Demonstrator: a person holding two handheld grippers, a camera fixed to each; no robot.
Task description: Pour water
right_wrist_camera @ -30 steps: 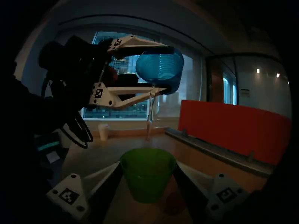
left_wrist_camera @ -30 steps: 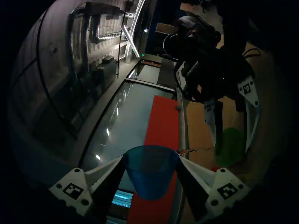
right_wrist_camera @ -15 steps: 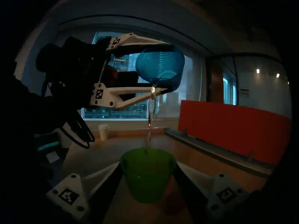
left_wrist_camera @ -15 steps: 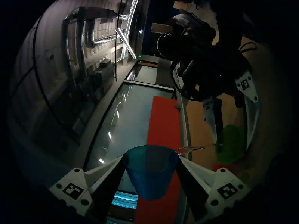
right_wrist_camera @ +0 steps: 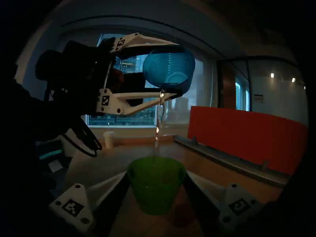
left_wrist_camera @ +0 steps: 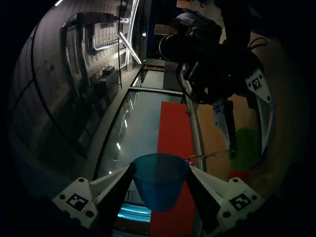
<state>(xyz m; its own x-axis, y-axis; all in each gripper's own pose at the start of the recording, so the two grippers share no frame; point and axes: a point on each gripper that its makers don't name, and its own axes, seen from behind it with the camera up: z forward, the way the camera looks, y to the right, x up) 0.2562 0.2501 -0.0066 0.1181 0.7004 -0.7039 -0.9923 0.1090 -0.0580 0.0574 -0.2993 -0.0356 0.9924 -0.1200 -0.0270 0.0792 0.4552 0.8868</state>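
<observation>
My right gripper (right_wrist_camera: pixel 156 177) is clamped on the green cup (right_wrist_camera: pixel 156 191), which stands upright close in front of me. Just above it, my left gripper (left_wrist_camera: pixel 160 169) pinches the blue cup (right_wrist_camera: pixel 169 71), tipped on its side, and a thin water stream (right_wrist_camera: pixel 158 130) falls from its rim into the green cup. Farther off, a red panel (right_wrist_camera: pixel 249 134) runs along the table (right_wrist_camera: pixel 114 160).

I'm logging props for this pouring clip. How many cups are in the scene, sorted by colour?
blue cup: 1
green cup: 1
pale cup, far off in the background: 1
Total: 3
</observation>
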